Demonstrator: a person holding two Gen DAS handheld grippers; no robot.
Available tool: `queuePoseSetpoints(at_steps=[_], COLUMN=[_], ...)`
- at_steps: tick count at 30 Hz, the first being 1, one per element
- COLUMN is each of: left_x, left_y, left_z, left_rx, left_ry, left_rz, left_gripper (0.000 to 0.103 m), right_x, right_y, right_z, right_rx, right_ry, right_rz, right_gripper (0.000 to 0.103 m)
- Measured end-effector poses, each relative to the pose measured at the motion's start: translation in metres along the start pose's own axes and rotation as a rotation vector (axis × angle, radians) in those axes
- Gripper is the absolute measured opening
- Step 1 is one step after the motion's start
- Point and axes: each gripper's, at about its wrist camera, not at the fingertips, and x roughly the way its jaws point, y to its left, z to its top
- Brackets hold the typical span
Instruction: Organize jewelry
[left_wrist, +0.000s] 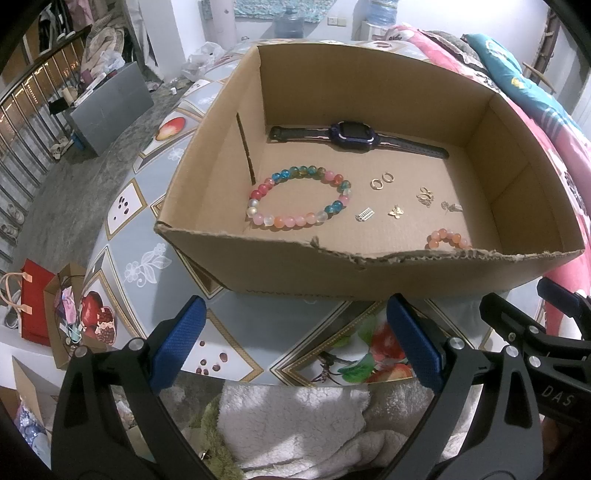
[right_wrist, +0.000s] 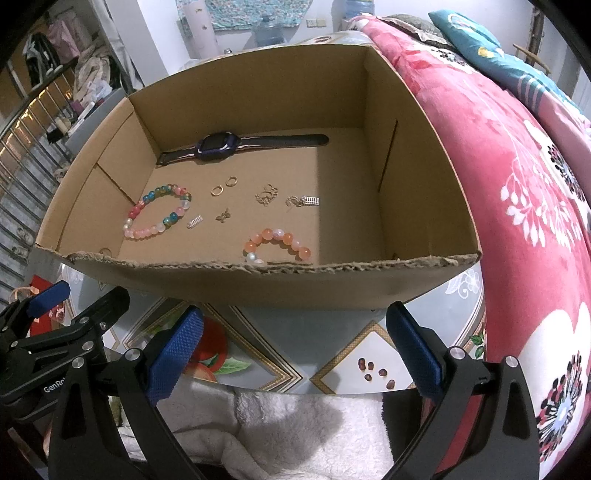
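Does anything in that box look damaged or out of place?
The cardboard box has a ragged, torn near edge, as if its flap was ripped off. Inside, the jewelry lies loose on the floor: a multicolour bead bracelet, an orange bead bracelet, small gold earrings and a watch. Nothing looks broken.

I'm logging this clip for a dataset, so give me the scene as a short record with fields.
container: open cardboard box on a patterned tabletop
far end of box: dark watch lying flat
left part of floor: multicolour bead bracelet
near front wall: orange bead bracelet
middle of floor: two gold hoop earrings, butterfly charm, other small pieces
left hand-held gripper: open, empty, outside the box
right hand-held gripper: open, empty, outside the box
beside box: pink floral blanket
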Motion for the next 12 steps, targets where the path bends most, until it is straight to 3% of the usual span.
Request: queuePoseSetpoints(at_steps=[12], left_x=[0.0003], left_y=[0.0005], left_z=[-0.0001], left_rx=[-0.002], left_ry=[0.003], left_rz=[-0.003], left_gripper=[0.094], right_x=[-0.0007], right_y=[0.0003], right_z=[0.0006], right_rx=[0.001], right_ry=[0.003], right_rz=[0.001], right_gripper=[0.096])
